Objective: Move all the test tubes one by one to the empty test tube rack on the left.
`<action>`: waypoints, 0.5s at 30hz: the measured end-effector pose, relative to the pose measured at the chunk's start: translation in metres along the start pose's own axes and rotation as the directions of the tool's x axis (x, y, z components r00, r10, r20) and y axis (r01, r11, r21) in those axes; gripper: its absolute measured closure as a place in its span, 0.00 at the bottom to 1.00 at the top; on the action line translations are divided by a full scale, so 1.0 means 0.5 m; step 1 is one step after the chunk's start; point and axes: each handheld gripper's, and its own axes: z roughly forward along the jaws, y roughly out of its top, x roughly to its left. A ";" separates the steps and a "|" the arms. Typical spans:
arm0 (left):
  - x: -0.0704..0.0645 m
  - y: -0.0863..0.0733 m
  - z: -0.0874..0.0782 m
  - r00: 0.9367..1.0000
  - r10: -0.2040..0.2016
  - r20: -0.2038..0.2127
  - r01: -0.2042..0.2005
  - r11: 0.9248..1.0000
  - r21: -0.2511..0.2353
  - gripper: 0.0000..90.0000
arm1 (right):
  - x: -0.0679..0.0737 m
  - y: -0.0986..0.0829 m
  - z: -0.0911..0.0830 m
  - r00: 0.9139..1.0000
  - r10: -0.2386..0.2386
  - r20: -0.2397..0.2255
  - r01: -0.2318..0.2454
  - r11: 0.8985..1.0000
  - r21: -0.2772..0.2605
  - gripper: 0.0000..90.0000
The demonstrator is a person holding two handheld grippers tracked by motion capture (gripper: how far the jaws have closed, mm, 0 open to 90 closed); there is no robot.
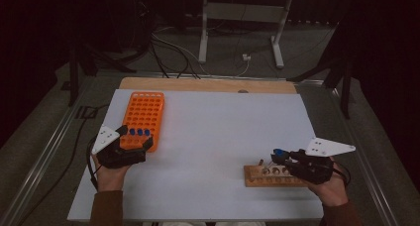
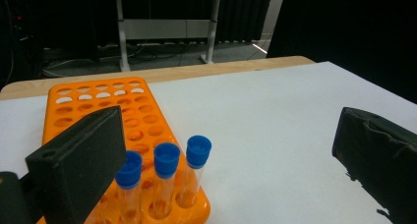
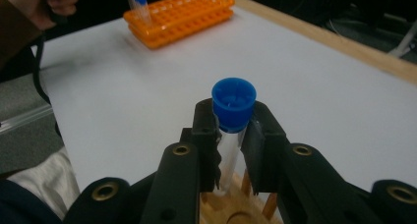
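An orange tube rack [image 1: 143, 118] lies at the table's left, with three blue-capped clear tubes [image 2: 166, 184] upright in its near row. My left gripper [image 1: 136, 139] hovers at that near end, jaws spread wide around the tubes, gripping nothing; its pads [image 2: 83, 160] are far apart. At the right, a wooden rack [image 1: 270, 176] with round holes sits near the front edge. My right gripper [image 3: 231, 135] is shut on a blue-capped clear tube [image 3: 233, 106], held upright just above the wooden rack [image 3: 236, 216]. From above, the tube's blue cap [image 1: 279, 151] sits at the right gripper [image 1: 280, 156] tips.
The white table top [image 1: 213, 132] has a wooden strip along its far edge. Beyond it stand metal frame legs [image 1: 203, 28] and floor cables. Rails run along both table sides. The person's sleeves enter from the bottom.
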 end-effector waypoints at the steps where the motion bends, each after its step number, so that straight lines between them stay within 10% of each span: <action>1: -0.001 0.001 0.000 1.000 -0.003 0.004 0.003 1.000 -0.001 0.01 | -0.001 0.007 -0.003 1.000 -0.004 0.001 0.004 1.000 0.000 0.85; 15: -0.025 0.012 0.007 1.000 0.010 0.028 -0.010 1.000 -0.015 0.03 | 0.005 0.088 0.053 0.999 -0.030 -0.014 0.031 1.000 0.000 0.85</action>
